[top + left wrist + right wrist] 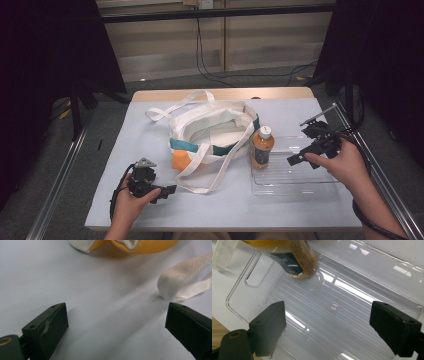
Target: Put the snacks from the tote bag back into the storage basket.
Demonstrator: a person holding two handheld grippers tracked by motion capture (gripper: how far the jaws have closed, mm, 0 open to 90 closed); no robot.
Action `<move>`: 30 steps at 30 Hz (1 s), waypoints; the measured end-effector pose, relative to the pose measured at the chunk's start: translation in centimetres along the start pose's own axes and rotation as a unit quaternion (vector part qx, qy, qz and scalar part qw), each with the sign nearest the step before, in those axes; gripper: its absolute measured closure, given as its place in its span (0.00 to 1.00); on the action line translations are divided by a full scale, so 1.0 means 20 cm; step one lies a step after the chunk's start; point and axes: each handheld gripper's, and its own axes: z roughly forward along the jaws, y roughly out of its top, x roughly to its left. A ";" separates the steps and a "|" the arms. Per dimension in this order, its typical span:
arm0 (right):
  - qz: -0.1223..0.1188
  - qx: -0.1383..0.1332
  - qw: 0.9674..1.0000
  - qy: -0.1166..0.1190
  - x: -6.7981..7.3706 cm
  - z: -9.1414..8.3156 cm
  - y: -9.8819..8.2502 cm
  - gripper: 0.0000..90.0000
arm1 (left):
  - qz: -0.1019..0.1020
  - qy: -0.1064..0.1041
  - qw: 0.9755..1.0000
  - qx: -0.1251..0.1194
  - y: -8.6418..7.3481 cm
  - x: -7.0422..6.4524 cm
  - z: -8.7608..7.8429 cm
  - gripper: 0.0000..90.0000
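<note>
both grippers' jaws gape empty: right gripper [300, 159] over the clear tray [300, 182] near the bottle [261, 146], left gripper [167, 191] beside the bag [210, 131].

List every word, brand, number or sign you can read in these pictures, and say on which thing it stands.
No text can be read.
Label on the clear plastic bottle of orange-brown drink with a white cap: it carries printing, too small and blurred to read.
White canvas tote bag with teal and orange panels: no print visible.
Clear ribbed plastic tray: only a small moulded mark, illegible.
</note>
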 end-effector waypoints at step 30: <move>0.004 -0.037 0.999 0.008 -0.04 0.03 -0.11 0.15 | -0.003 0.002 1.000 -0.008 0.00 -0.01 -0.01 0.05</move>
